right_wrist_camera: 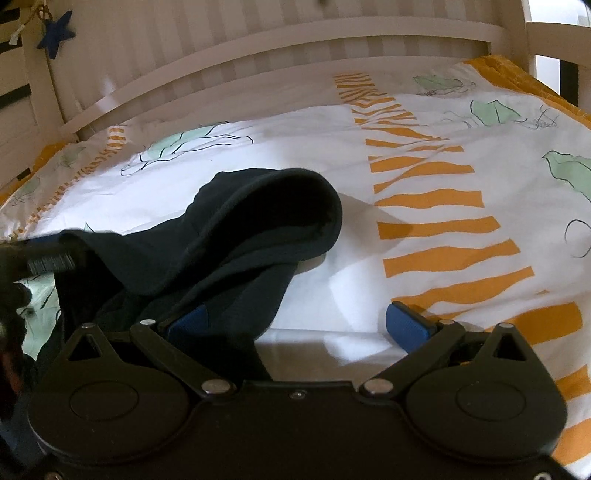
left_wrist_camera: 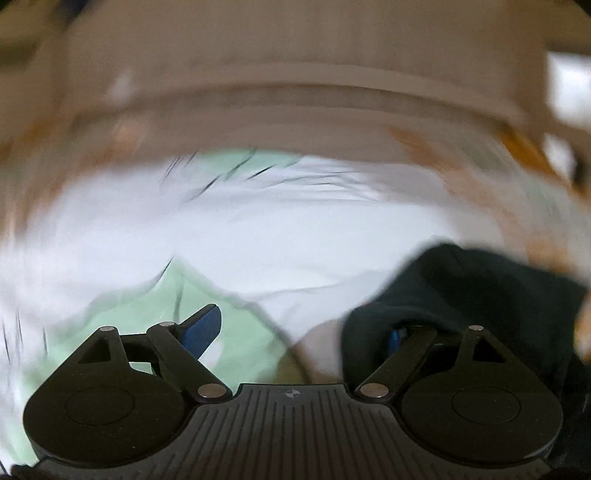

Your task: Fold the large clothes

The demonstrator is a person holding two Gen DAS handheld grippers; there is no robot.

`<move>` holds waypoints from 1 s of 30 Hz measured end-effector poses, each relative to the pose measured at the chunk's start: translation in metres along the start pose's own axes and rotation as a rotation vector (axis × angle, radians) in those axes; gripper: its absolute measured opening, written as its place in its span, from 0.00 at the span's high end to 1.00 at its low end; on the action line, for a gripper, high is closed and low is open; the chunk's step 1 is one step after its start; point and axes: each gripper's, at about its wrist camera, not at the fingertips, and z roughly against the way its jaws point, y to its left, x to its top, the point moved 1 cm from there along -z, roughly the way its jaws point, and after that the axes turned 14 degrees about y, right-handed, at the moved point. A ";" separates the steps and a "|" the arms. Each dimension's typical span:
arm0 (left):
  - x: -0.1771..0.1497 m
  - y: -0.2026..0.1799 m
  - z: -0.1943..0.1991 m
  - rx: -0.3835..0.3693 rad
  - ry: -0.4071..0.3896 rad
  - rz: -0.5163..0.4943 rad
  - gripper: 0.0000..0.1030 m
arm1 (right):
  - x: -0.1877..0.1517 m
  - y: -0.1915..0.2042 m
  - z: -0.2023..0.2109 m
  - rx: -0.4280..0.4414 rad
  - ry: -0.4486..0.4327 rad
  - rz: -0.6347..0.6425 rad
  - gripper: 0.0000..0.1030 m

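OK, left wrist view is badly motion-blurred. I see the left gripper (left_wrist_camera: 299,332) with jaws spread wide; its left blue pad (left_wrist_camera: 201,330) is bare over the bedspread (left_wrist_camera: 295,240), while the dark garment (left_wrist_camera: 461,295) drapes over the right finger, probably just lying on it, not pinched.

Right wrist view is sharp. My right gripper (right_wrist_camera: 299,325) is also released, jaws wide apart. Garment lies heaped on the white, orange-striped bedspread, covering the left pad (right_wrist_camera: 188,319); the right pad (right_wrist_camera: 406,325) is clear. White slatted bed rail (right_wrist_camera: 258,48) behind, blue star (right_wrist_camera: 57,35) hanging upper left.
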 end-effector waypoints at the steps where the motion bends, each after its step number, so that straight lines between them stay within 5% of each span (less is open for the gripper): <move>1: 0.000 0.014 -0.003 -0.017 0.028 0.063 0.19 | 0.000 0.001 0.001 0.000 -0.001 0.004 0.01; 4: -0.004 0.037 -0.011 -0.056 0.088 0.120 0.18 | 0.002 0.003 0.006 -0.001 -0.009 0.022 0.01; 9: -0.017 0.031 -0.010 -0.025 0.085 0.051 0.18 | 0.006 0.007 0.007 -0.006 -0.013 0.048 0.01; 21: -0.039 -0.070 0.006 0.230 -0.191 -0.703 0.18 | 0.009 0.007 -0.002 0.006 0.013 0.061 0.01; 23: -0.031 -0.071 0.003 0.222 -0.191 -0.677 0.19 | 0.009 0.005 -0.001 0.012 0.014 0.054 0.01; 28: 0.005 -0.022 0.005 0.133 -0.163 -0.293 0.19 | 0.012 0.003 0.004 0.007 -0.002 0.064 0.01; 30: 0.012 -0.004 0.002 0.107 -0.134 -0.212 0.19 | 0.015 0.003 0.007 0.009 -0.012 0.068 0.01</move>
